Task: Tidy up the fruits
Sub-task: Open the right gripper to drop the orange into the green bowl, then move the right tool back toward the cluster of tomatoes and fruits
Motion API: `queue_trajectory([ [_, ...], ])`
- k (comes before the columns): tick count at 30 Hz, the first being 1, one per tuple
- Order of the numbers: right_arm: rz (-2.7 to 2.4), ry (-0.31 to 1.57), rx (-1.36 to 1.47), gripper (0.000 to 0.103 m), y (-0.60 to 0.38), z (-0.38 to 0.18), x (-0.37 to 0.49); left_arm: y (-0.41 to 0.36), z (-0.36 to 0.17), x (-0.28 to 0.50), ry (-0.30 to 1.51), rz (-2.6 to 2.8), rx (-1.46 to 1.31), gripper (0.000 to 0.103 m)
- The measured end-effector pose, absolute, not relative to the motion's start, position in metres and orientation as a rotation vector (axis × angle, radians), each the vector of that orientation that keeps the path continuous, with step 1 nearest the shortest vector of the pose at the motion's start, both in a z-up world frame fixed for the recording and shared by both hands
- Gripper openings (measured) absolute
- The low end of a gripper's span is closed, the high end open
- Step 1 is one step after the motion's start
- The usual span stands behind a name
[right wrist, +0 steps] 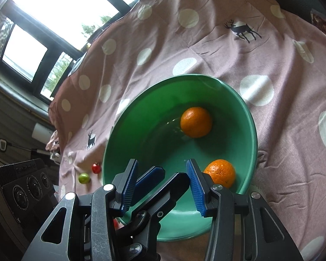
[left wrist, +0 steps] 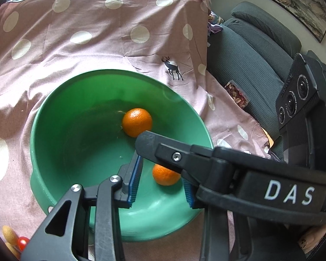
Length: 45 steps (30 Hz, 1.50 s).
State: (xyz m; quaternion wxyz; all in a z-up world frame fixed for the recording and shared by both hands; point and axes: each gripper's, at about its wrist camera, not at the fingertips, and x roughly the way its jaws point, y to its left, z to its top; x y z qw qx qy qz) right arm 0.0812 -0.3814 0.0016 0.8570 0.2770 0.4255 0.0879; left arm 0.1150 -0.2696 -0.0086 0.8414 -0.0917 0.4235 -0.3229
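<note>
Both grippers tilted down over green bowl, jaws apart.

I read the bowl as smooth green plastic with a soft sheen along its rim; the two oranges show a dimpled, glossy peel; under them the cloth is matt woven cotton, creased, pink with printed white dots; my left gripper looks like matt black plastic with bright metal screws and ribbed blue rubbery pads; the armchair wears a coarse grey knit.
</note>
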Motion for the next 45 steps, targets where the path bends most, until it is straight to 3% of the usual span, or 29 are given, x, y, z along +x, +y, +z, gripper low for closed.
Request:
queue_trajectory([
  [9,0.168,0.854,0.572,0.049,-0.383,0.009,0.075,-0.263,-0.001,0.108,0.876,-0.693,-0.215,0.037],
  [16,0.152,0.797,0.586,0.050,-0.386,0.022,0.065,-0.229,0.020,0.092,0.818,-0.653,-0.264,0.056],
  [25,0.208,0.742,0.511,0.069,-0.357,0.045,0.056,-0.160,0.044,0.056,0.727,-0.507,-0.298,0.078],
  [30,0.266,0.727,0.432,0.071,-0.324,0.056,0.052,-0.115,0.051,0.037,0.699,-0.411,-0.321,0.084],
  [33,0.306,0.718,0.395,0.080,-0.303,0.061,0.050,-0.088,0.053,0.024,0.679,-0.352,-0.321,0.085],
  [37,0.336,0.714,0.322,0.081,-0.275,0.063,0.047,-0.058,0.042,0.010,0.649,-0.242,-0.343,0.098],
  [45,0.337,0.707,0.231,0.081,-0.236,0.057,0.048,-0.010,0.010,0.010,0.703,-0.073,-0.387,0.099],
])
